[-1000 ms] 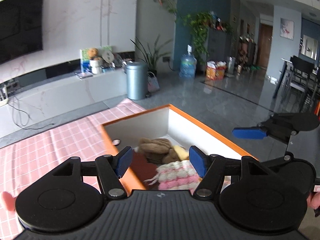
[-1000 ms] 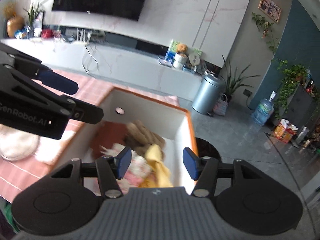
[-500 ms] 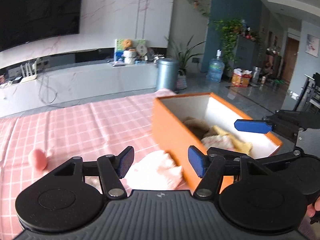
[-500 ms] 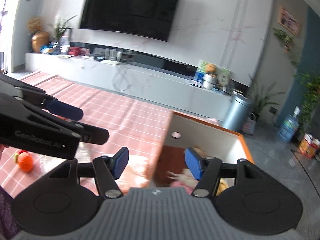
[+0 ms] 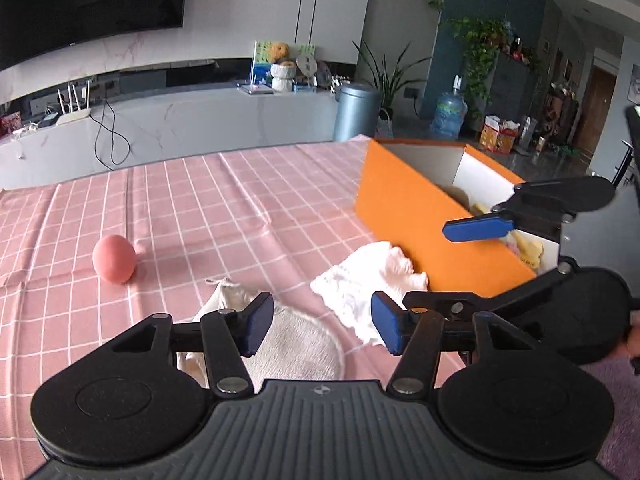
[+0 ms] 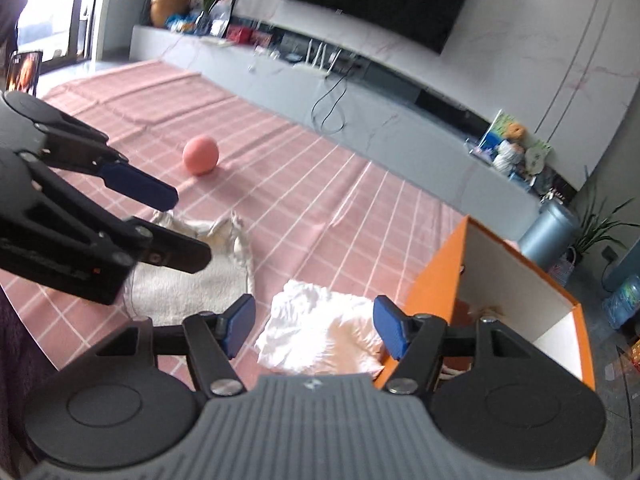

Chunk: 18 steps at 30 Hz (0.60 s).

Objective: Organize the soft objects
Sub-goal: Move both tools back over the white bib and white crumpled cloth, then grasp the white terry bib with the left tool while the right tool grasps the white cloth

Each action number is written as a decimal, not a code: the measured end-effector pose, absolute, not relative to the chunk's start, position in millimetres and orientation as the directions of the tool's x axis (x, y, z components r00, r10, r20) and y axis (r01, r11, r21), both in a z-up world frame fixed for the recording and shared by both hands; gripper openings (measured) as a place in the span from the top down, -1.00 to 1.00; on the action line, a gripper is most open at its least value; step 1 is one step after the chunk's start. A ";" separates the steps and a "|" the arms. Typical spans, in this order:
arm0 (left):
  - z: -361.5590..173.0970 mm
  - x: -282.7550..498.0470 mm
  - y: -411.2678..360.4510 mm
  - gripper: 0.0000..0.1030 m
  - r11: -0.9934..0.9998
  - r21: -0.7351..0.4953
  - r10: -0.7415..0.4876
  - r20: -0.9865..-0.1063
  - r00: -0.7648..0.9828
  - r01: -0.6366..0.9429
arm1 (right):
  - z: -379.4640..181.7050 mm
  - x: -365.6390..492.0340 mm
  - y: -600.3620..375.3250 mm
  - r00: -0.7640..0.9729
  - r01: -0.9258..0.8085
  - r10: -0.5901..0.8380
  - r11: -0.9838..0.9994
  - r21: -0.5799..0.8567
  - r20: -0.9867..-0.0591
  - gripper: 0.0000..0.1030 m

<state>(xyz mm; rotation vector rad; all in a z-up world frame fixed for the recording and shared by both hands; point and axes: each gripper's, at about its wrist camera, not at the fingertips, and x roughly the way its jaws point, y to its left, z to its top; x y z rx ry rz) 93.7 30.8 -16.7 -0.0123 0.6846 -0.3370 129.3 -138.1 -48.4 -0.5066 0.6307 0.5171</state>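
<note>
Left hand-held gripper (image 5: 322,322) points forward and down, blue pads apart, nothing between them; jaws have just been closing a little. Right hand-held gripper (image 6: 314,328) also tilts forward and down, pads apart and empty; jaws have just been opening slightly. Each shows in the other's view: right hand-held gripper at the right edge of the left wrist view, left one at the left edge of the right. A fingertip (image 5: 633,345) shows behind the right gripper.
</note>
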 end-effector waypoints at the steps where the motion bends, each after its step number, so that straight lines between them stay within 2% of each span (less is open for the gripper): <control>1: -19.2 94.7 33.3 -0.30 0.947 -0.119 -0.304 -0.627 0.717 0.298 | -51.9 134.9 -135.8 0.673 -0.602 0.290 0.750 -0.276 -0.681 -0.26; 6: -32.8 101.7 48.1 -0.09 0.941 -0.117 -0.308 -0.680 0.665 0.317 | -67.1 154.0 -125.0 0.626 -0.621 0.243 0.729 -0.286 -0.741 -0.27; 9: -39.0 108.6 53.5 -0.06 0.930 -0.127 -0.330 -0.706 0.626 0.346 | -75.1 160.0 -121.5 0.601 -0.640 0.227 0.711 -0.291 -0.767 -0.27; 14: -46.3 127.4 55.1 -0.08 0.919 -0.126 -0.331 -0.762 0.557 0.373 | -84.6 181.8 -119.5 0.552 -0.662 0.185 0.690 -0.292 -0.813 -0.27; 16: -49.1 136.8 60.3 -0.18 0.928 -0.123 -0.310 -0.778 0.547 0.351 | -86.9 192.8 -119.3 0.513 -0.673 0.183 0.693 -0.260 -0.838 -0.29; 18: -51.6 146.4 68.8 -0.28 0.939 -0.139 -0.295 -0.798 0.526 0.316 | -90.1 204.8 -116.9 0.469 -0.670 0.175 0.710 -0.219 -0.866 -0.46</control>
